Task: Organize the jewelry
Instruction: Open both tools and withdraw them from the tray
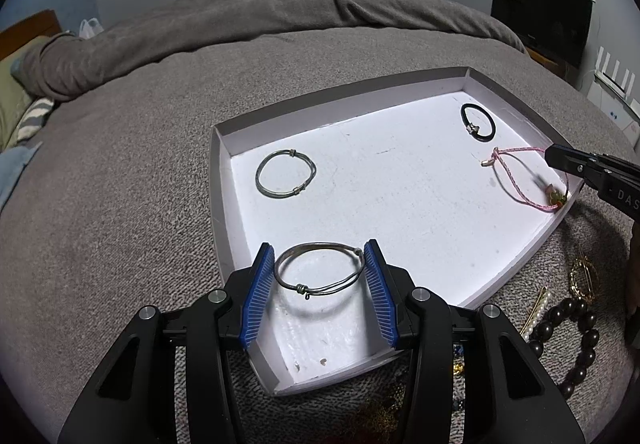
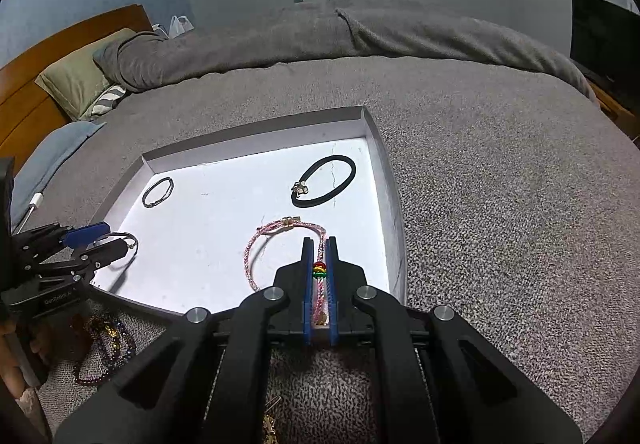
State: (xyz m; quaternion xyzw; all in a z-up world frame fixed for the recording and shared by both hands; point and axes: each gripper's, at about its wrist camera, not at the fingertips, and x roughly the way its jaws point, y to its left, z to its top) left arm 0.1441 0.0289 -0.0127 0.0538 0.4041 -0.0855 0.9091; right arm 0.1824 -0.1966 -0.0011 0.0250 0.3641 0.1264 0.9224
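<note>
A shallow white tray [image 1: 219, 179] lies on a grey blanket. My left gripper [image 1: 319, 244] is shut on a silver wire bangle [image 1: 328, 287], its blue pads pressing the ring's two sides just above the tray's near left corner; a shadow falls beneath it. My right gripper [image 2: 319, 240] is shut on a pink braided bracelet [image 2: 250, 260] with a rainbow bead, over the tray's near right part. The bracelet's loop hangs ahead of the fingers. A second silver bangle [image 1: 294, 152] rests at the far left of the tray, and a black bracelet [image 1: 492, 127] at the far right.
Loose jewelry lies on the blanket beside the tray's near edge: a dark bead bracelet [image 1: 576, 332], a pearl clip [image 1: 536, 314], a gold piece [image 1: 582, 278] and beaded strands [image 2: 104, 348]. A rumpled grey duvet [image 1: 240, 15] and pillows lie farther back.
</note>
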